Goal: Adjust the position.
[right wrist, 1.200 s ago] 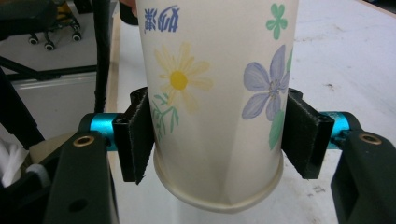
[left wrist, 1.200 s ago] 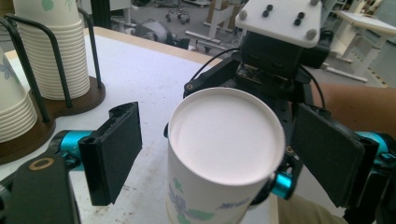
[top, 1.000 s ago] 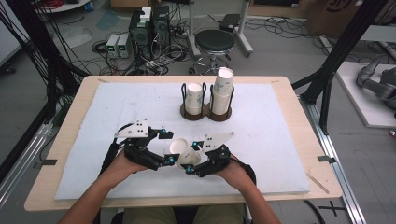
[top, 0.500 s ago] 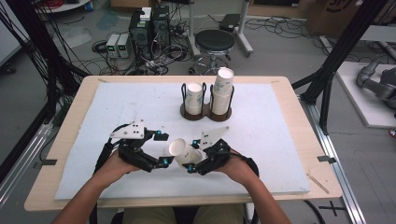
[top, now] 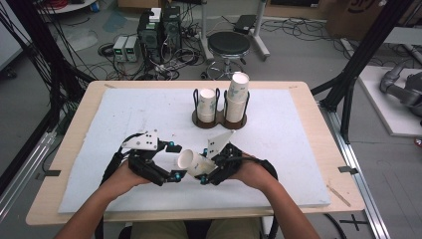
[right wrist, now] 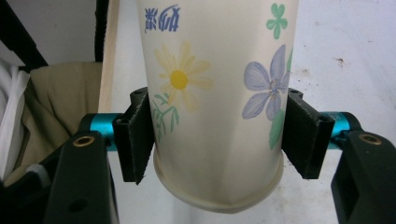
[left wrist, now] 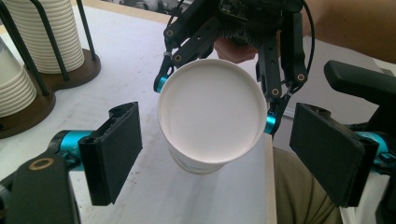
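A white paper cup (top: 191, 163) with a flower print lies tilted between my two hands, its mouth turned toward the left gripper. My right gripper (top: 206, 177) is shut on the paper cup (right wrist: 217, 93) near its base, both pads pressed against its sides. In the left gripper view the cup's open mouth (left wrist: 212, 116) faces the camera, and my left gripper (left wrist: 224, 156) stands open with its pads apart on either side of the cup, not touching it. In the high view the left gripper (top: 171, 174) sits just left of the cup's rim.
A dark two-slot cup holder (top: 220, 119) stands at the table's far middle, holding two stacks of paper cups (top: 238, 97). The white mat (top: 124, 109) covers most of the wooden table. A stool and electronics stand on the floor behind.
Both hands have shifted slightly toward the near edge. The cup has tipped further over, its mouth now pointing left at the left gripper.
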